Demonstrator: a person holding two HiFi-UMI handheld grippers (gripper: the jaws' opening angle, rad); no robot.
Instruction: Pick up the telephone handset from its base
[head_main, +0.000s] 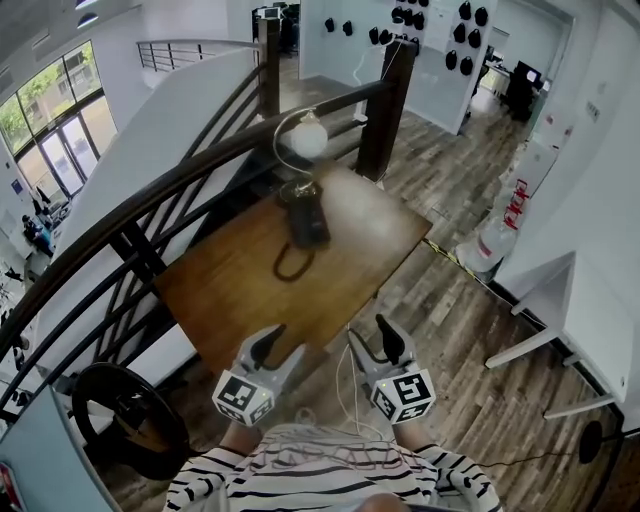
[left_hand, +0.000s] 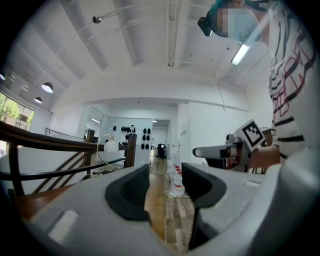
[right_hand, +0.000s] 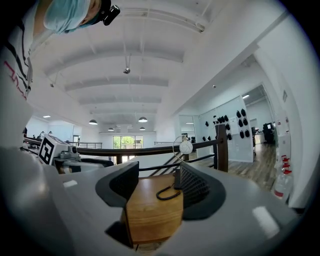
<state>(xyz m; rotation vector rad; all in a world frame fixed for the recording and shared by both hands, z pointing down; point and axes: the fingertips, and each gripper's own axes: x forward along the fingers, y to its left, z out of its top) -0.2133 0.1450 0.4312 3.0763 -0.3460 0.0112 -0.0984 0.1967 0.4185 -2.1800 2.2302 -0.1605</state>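
Left gripper (head_main: 280, 346) and right gripper (head_main: 371, 343) both gape empty. The far handset (head_main: 304, 212) looks rigid, light and smooth, tethered by its cord (head_main: 291, 264); best clasped mid-shaft.

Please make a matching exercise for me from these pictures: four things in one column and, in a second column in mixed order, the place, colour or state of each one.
Things
1. telephone
2. lamp
3. water bottles
4. left tongs

Descriptions
A. standing on the floor, right of the table
B. open, nothing between them
C. black, on the wooden table
D. white globe on a curved stem

Pairs: 1-C, 2-D, 3-A, 4-B
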